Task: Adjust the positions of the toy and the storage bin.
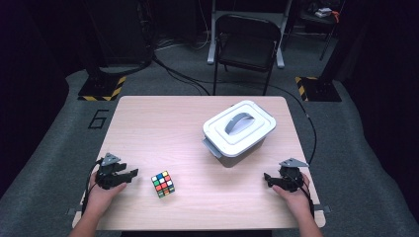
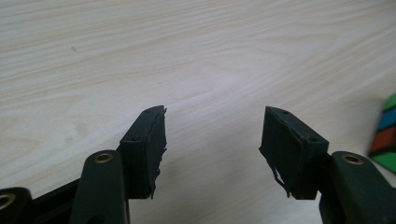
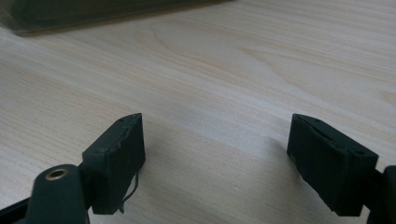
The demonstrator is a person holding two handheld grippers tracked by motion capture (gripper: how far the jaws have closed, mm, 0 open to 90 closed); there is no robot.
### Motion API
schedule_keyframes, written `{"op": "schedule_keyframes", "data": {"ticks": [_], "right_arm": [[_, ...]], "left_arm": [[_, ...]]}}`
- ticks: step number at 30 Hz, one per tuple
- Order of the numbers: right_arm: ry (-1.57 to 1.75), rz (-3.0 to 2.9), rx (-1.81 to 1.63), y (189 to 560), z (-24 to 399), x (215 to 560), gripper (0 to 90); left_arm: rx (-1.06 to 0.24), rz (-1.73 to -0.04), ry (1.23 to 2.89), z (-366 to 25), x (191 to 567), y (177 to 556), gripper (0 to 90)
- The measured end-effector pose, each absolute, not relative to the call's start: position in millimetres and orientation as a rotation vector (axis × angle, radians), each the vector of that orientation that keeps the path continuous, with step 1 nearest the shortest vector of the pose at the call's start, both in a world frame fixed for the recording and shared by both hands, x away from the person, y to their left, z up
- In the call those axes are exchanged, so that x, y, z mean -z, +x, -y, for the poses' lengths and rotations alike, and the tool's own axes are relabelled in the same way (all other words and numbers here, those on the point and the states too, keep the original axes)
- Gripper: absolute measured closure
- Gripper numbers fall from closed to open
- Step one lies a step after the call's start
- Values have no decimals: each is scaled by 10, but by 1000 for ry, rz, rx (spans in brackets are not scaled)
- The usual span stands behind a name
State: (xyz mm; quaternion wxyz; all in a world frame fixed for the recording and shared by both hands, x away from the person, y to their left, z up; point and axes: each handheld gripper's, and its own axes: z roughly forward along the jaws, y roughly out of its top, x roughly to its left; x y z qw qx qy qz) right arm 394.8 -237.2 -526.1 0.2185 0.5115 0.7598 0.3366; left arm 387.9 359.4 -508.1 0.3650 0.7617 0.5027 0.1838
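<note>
Cube [image 1: 162,183] sits at the left tongs' [image 1: 129,174] three o'clock, near but apart. Light, rigid, slick plastic that can twist, so best pinched across two flat opposite faces. Left and right tongs [image 1: 267,178] both gape with nothing between them.

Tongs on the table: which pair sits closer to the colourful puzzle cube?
The left tongs, held at the table's left side, sit just beside the cube. The right tongs lie farther off, near the white lidded box.
</note>
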Motion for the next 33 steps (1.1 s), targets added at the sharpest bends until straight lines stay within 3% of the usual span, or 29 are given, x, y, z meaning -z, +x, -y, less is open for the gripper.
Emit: {"op": "schedule_keyframes", "data": {"ticks": [33], "right_arm": [[1406,-2089,-938,3945,2381,5272,194]], "left_arm": [[-278,-908,2042,-3082,4629,3553,397]]}}
